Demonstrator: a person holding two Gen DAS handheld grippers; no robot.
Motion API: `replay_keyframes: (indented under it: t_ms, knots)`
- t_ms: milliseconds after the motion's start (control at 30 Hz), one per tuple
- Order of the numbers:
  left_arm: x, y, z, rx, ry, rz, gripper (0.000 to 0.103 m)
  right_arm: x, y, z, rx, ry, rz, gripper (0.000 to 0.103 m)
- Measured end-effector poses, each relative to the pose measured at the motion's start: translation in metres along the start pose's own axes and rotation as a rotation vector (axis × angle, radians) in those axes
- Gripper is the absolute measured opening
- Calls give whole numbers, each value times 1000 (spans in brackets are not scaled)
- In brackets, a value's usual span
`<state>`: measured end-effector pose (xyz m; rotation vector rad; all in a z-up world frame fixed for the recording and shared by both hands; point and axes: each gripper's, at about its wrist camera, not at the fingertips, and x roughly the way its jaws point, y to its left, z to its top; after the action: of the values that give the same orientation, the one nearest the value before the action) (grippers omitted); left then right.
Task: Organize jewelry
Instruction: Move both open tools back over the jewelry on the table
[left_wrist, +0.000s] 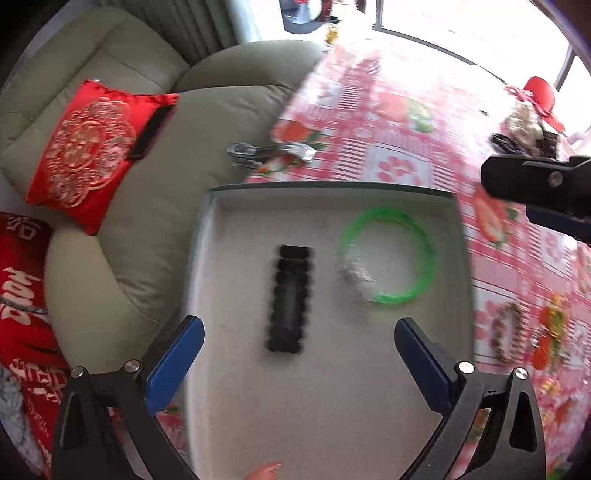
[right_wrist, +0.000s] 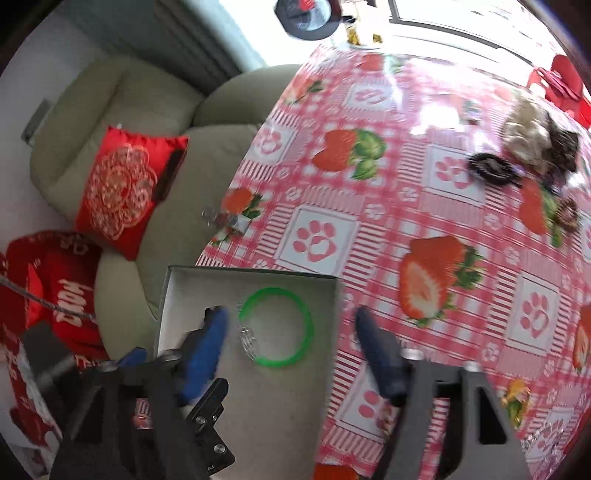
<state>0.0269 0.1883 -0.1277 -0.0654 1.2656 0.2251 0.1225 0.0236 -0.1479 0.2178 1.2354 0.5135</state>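
Note:
A shallow grey box (left_wrist: 221, 206) (right_wrist: 173, 291) lies at the table's near left corner. In it lie a black hair clip (left_wrist: 290, 299), a green bangle (left_wrist: 388, 254) (right_wrist: 277, 326) and a small clear piece (left_wrist: 356, 275) (right_wrist: 251, 341) on the bangle's rim. My left gripper (left_wrist: 299, 332) hangs open above the box, straddling the clip without touching it. My right gripper (right_wrist: 291, 317) is open above the bangle, nothing between its blue fingers (right_wrist: 207, 350). In the right wrist view the left gripper hides the clip.
The table carries a red strawberry-check cloth (right_wrist: 406, 177). On it lie a dark scrunchie (right_wrist: 491, 168), a cream and brown fabric piece (right_wrist: 535, 140), a beaded bracelet (left_wrist: 508, 332) and a silver clip (right_wrist: 225, 219). A beige sofa (left_wrist: 147, 229) with a red cushion (left_wrist: 96, 147) stands left.

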Motion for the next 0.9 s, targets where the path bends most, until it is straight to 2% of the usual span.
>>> replay_keyframes:
  t_ms: [67, 267, 400, 633, 900]
  knots:
    - [-3, -12, 0, 30, 12, -30, 103, -15, -12, -6, 31, -23, -4, 83]
    - [-12, -63, -5, 156, 19, -43, 103, -52, -64, -26, 156, -73, -55, 86]
    - [-21, -93, -9, 215, -5, -39, 103, -73, -99, -45, 225, -87, -106, 87]
    - [-19, -147, -14, 326, 39, -114, 103, -98, -157, -95, 326, -39, -183, 87]
    - [-16, -196, -16, 399, 52, -147, 103, -117, -215, -155, 414, 21, -310, 87]
